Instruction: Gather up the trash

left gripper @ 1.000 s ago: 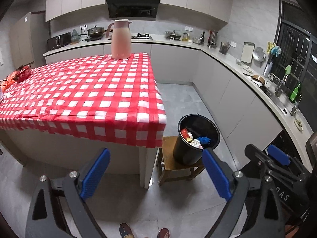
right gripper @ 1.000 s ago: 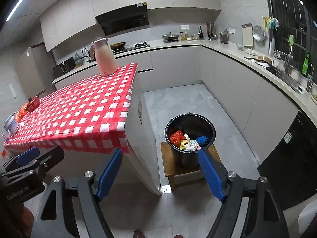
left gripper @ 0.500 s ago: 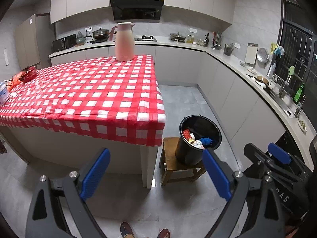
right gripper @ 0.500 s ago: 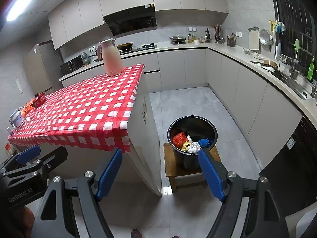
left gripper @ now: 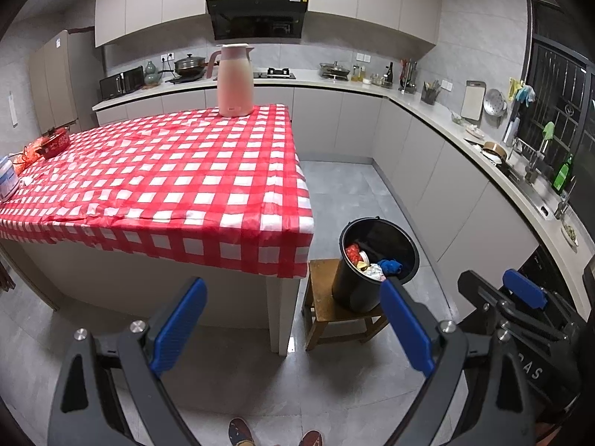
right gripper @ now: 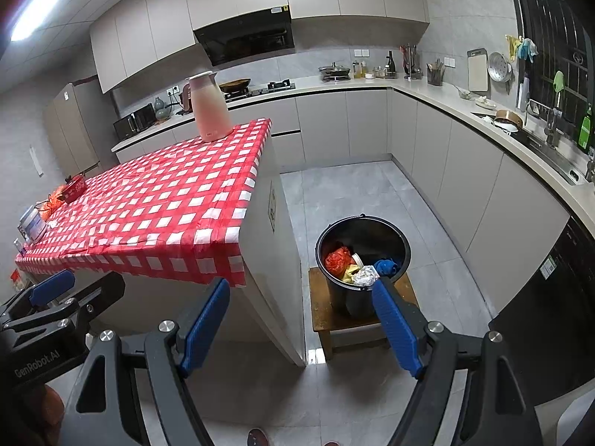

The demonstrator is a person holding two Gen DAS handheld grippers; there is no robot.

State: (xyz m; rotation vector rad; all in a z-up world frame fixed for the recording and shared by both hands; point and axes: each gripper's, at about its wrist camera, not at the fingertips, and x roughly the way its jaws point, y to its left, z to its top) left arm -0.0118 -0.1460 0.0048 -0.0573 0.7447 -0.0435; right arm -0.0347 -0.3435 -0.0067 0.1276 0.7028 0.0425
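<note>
A black bucket (left gripper: 386, 238) (right gripper: 394, 238) stands on a low wooden stool (left gripper: 323, 308) (right gripper: 319, 316) beside the table's right end. It holds red, white, yellow and blue trash (right gripper: 353, 264). My left gripper (left gripper: 293, 319) is open and empty, well back from the table with only floor behind the gap. My right gripper (right gripper: 301, 319) is open and empty, its right finger in front of the bucket's near rim. Each gripper shows at the edge of the other's view.
A table with a red checked cloth (left gripper: 186, 171) (right gripper: 167, 200) carries a pink jug (left gripper: 235, 80) (right gripper: 208, 111) at its far end and small red and white items (left gripper: 44, 145) at its left end. Grey counters (left gripper: 465, 137) run along the back and right walls.
Both grippers have risen and tilted up a little, so the table and bucket sit lower in both views. Both stay open and empty.
</note>
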